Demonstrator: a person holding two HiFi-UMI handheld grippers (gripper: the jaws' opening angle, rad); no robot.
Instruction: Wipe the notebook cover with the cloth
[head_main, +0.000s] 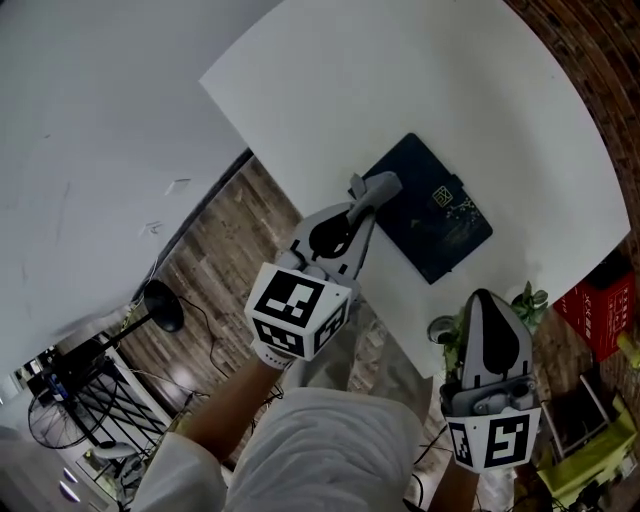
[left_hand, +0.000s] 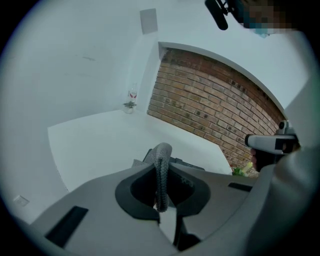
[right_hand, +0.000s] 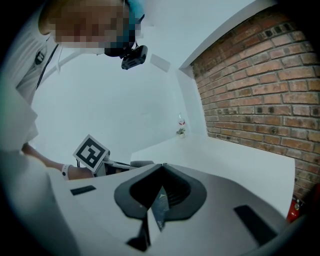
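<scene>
A dark blue notebook (head_main: 436, 210) lies flat near the front edge of the white table (head_main: 330, 90). My left gripper (head_main: 366, 197) is shut on a grey cloth (head_main: 380, 184), whose folded end rests at the notebook's left corner. In the left gripper view the cloth (left_hand: 161, 172) stands pinched between the jaws, and a strip of the notebook (left_hand: 184, 164) shows behind it. My right gripper (head_main: 487, 298) hangs off the table's front edge, below the notebook, shut with nothing in it. In the right gripper view its jaws (right_hand: 162, 167) meet at the tips.
A small green plant (head_main: 530, 298) sits by the table's front corner, next to my right gripper. A red box (head_main: 603, 312) stands on the floor at right. A small vase (left_hand: 131, 101) stands at the table's far corner. A brick wall (left_hand: 220, 120) runs along the table.
</scene>
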